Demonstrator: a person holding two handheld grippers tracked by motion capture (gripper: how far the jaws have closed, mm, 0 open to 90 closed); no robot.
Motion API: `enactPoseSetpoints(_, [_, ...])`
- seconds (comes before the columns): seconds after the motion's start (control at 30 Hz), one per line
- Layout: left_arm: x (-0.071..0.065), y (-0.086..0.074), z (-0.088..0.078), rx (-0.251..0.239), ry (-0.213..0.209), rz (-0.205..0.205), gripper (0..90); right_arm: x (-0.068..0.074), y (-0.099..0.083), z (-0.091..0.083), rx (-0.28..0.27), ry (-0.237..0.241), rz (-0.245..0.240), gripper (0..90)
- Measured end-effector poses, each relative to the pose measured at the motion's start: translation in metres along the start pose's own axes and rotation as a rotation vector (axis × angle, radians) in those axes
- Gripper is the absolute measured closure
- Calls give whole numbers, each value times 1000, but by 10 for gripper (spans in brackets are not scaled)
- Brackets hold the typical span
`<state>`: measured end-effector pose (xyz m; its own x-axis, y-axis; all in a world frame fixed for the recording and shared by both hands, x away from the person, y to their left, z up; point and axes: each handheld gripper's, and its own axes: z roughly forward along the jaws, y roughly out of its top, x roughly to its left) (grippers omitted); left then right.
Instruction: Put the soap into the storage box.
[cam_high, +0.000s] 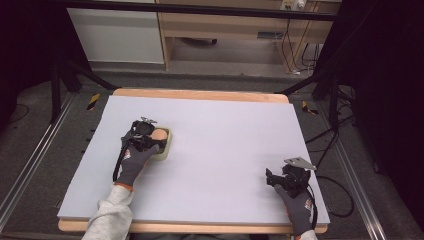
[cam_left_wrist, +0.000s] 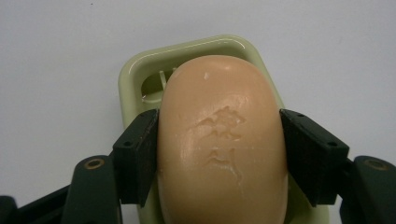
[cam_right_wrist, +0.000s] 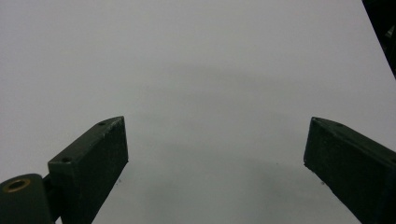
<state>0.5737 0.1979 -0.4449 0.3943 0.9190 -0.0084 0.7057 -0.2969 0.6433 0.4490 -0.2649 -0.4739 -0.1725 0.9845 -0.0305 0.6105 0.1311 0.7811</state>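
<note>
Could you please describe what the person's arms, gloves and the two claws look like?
Both hands wear dark grey gloves with orange cuffs; the left arm has a light grey sleeve. Left claw and right claw are black, with brass-coloured pivots, black cables, and grey three-cornered top plates.

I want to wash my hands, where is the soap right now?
The soap sits in the pale green soap dish on the left side of the table, pinched between the jaws of the left gripper.

Your gloves: dark grey knit, orange cuff trim.
Your sleeve: light grey fleece.
Your left gripper: black, cable trailing.
Your right gripper: black, grey three-cornered plate, brass-ringed screw holes.
</note>
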Motion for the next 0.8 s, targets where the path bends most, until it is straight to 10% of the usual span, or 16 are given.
enactPoseSetpoints(0.8, [-4,-7,-48,-121,-39,42,294,-3,-1,-4,-9,-17,22,66])
